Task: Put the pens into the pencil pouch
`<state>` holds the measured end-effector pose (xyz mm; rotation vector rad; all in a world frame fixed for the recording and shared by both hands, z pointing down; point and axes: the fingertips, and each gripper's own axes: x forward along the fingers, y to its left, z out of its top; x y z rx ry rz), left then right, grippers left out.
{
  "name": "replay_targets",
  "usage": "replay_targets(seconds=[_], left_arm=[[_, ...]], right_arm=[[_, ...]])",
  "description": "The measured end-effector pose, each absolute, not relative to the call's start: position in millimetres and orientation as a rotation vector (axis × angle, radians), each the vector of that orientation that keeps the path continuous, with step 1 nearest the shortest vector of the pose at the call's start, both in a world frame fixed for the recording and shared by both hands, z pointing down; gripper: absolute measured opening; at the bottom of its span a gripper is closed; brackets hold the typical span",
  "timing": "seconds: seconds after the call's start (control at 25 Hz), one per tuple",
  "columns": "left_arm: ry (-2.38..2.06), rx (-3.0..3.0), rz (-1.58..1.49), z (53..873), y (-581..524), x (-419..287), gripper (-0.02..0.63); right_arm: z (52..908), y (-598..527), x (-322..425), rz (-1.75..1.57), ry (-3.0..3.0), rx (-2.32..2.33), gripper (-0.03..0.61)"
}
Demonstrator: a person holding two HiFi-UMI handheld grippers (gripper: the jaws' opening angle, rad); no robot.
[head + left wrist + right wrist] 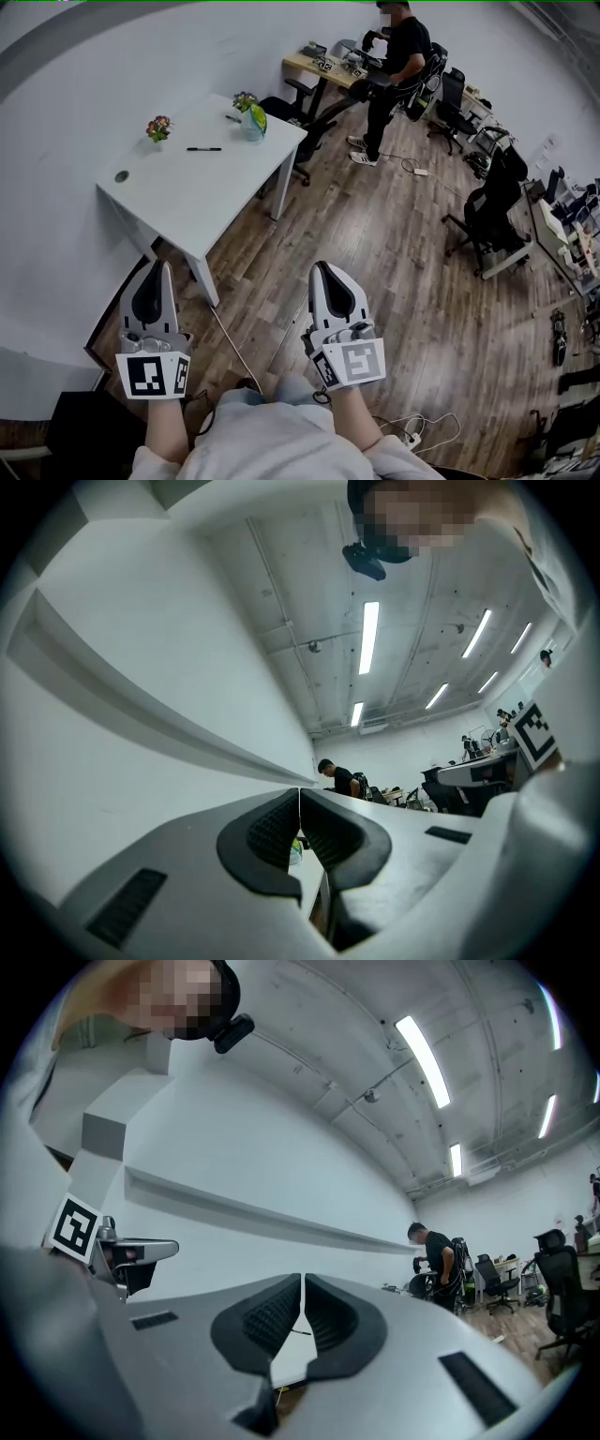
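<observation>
A black pen lies on the white table at the upper left of the head view. A green and white pencil pouch stands near the table's far corner, with a second dark pen just left of it. My left gripper and right gripper are held well short of the table, over the wooden floor. Both are shut with nothing between the jaws. In the left gripper view the pouch shows below the shut tips. Under the shut tips in the right gripper view, a pen appears on the tabletop.
Two small flower pots stand on the table, which has a cable hole. A person stands at a desk at the back. Office chairs and desks line the right side. Cables lie on the floor nearby.
</observation>
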<state>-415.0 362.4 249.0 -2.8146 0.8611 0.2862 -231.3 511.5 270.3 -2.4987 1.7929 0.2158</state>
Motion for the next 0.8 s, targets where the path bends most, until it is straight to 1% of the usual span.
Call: replay_targets(seconds=[0.16,0.44,0.8], left_arm=[[0.831,-2.822,0.292,249.1,345.1,-405.1,0.026],[0.835,-2.822,0.298,254.7,309.7,-375.0,0.026],[0.911,-2.784,0.309,242.5,237.4,-310.2,0.026]], right_arm=[[273.7,496.5,-227.2,0.205,1.789,-2.522,0.032],[281.2,464.2,-194.1,0.2,1.781,-2.53,0.032],[264.8,380.4,-118.1,0.246,1.843,-2.466,0.032]])
